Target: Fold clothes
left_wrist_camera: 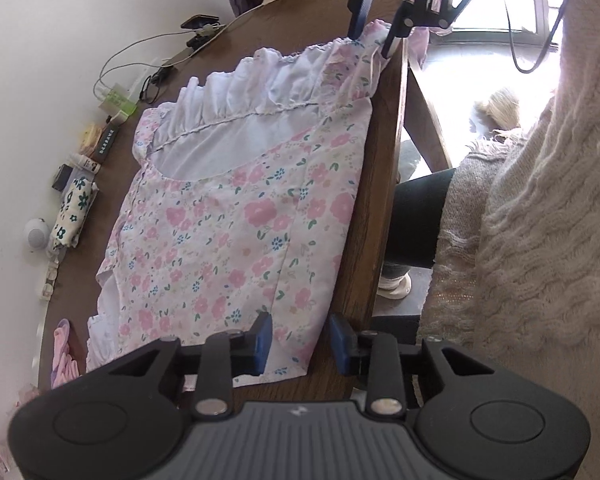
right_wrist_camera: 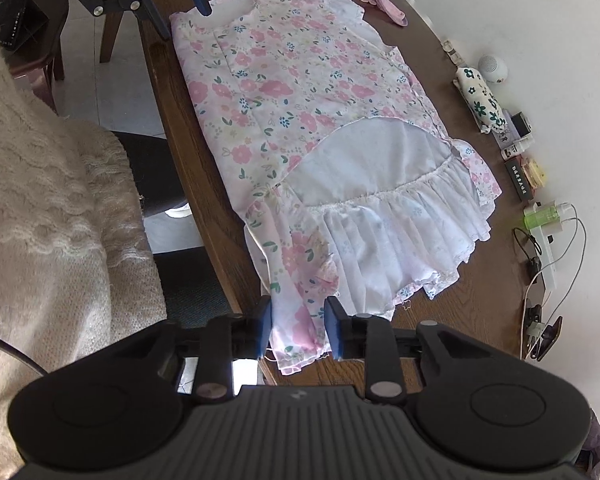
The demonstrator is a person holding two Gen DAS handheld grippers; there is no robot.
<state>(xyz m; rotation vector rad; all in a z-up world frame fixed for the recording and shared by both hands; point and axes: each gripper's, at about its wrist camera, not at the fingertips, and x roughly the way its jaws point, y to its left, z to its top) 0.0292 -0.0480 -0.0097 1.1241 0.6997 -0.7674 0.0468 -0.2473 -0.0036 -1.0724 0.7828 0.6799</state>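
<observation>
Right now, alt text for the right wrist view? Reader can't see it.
A pink floral dress with a white ruffled hem lies flat along the near edge of a brown wooden table. The right gripper sits open at the hem corner, cloth between its fingers; the left gripper is at the far end.

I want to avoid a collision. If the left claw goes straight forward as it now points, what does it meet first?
Most likely the floral dress itself: the open left claw already straddles its near edge on the table, and the cloth runs ahead along that line. Further on stands the right claw, though depth is unclear.
</observation>
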